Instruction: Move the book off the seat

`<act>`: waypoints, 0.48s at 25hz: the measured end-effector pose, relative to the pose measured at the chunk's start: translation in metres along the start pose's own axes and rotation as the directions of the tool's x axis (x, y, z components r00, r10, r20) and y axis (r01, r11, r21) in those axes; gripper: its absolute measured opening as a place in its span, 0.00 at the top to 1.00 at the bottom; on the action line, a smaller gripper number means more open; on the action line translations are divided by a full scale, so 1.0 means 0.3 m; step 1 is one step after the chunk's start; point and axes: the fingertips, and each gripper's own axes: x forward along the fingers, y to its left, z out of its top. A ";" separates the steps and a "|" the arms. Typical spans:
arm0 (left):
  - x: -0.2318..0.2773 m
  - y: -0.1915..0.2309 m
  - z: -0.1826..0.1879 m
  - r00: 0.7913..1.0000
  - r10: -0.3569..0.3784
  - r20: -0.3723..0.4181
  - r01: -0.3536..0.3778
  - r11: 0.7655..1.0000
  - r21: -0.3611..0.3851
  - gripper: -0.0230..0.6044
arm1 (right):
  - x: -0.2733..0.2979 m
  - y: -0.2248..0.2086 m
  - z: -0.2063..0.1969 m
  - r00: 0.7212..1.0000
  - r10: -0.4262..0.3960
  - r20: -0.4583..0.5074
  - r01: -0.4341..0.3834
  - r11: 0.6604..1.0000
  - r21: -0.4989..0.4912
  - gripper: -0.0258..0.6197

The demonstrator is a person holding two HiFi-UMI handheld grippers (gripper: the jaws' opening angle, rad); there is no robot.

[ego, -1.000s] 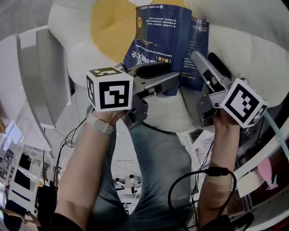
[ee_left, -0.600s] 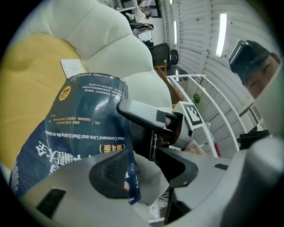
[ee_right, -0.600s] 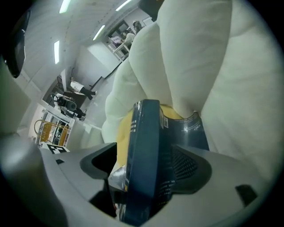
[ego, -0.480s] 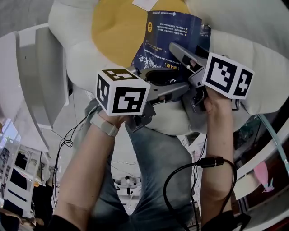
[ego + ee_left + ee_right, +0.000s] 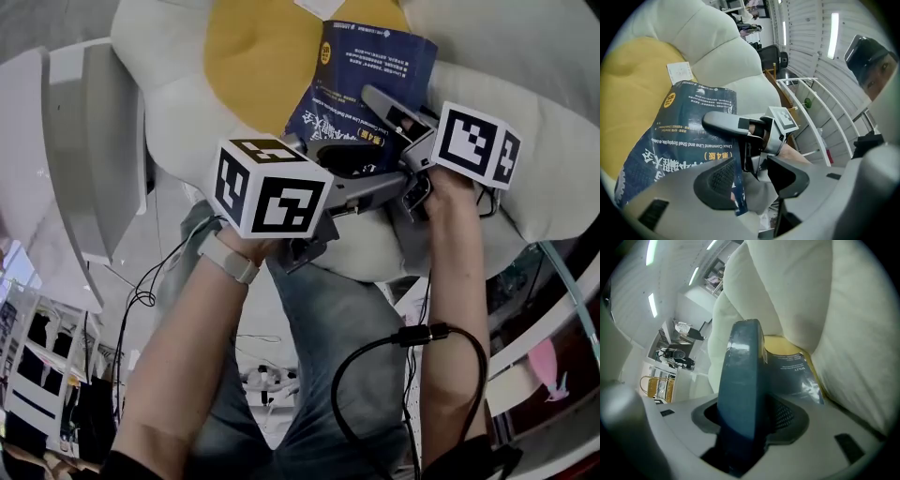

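A dark blue paperback book (image 5: 366, 75) is tilted up off the yellow seat cushion (image 5: 253, 66) of a white plush chair. My left gripper (image 5: 370, 173) is shut on the book's lower edge; in the left gripper view that edge (image 5: 739, 187) lies between the jaws (image 5: 752, 180), against the left pad. My right gripper (image 5: 375, 108) reaches over the book from the right. Its jaws (image 5: 750, 418) have just been closing, and the book's thick edge (image 5: 740, 380) fills the space between the pads. One right finger (image 5: 726, 124) lies across the cover.
White puffy cushions (image 5: 525, 141) ring the seat. A white tag (image 5: 679, 72) lies on the yellow cushion above the book. A white rack (image 5: 84, 141) stands at the left, a white railing (image 5: 815, 108) beside the chair. The person's legs (image 5: 319, 319) and cables (image 5: 412, 337) are below.
The right gripper has come in from beside the book and dropped onto its right edge, with the jaws now around it. The left gripper has kept its hold on the lower edge.
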 end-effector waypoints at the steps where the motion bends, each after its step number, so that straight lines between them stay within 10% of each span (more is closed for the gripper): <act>1: -0.005 -0.007 -0.008 1.000 -0.009 -0.008 0.009 1.000 0.002 0.65 | -0.004 0.003 -0.003 1.000 -0.010 0.007 0.010 1.000 0.003 0.59; 12: -0.111 -0.150 -0.189 0.979 -0.075 -0.189 0.094 0.991 0.092 0.65 | -0.128 0.020 -0.047 0.980 -0.041 0.194 0.012 0.989 0.149 0.67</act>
